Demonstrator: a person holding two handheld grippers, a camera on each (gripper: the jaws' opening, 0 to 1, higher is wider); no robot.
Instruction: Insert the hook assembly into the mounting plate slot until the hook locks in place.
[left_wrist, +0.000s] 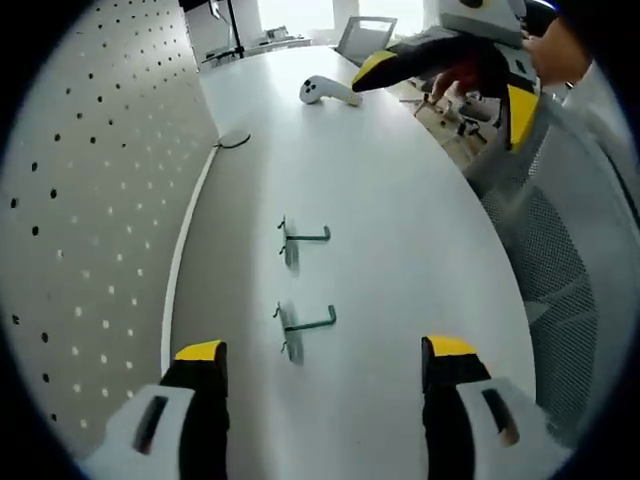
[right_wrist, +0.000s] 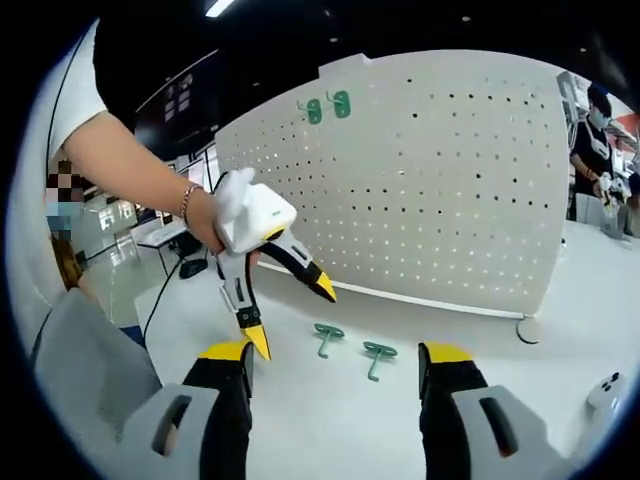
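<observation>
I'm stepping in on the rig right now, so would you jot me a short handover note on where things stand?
Left gripper: open, empty, above the table.
Right gripper: open, empty.
Two green hooks lie loose on the table in front of the white pegboard.
Done: two green hooks already hang near the pegboard's top.
Left: pick up a loose hook, insert it into the pegboard until it locks.

White short sleeve (right_wrist: 75, 95), wrist bracelet (right_wrist: 185, 203); black claw (right_wrist: 290, 315) with yellow tips.
</observation>
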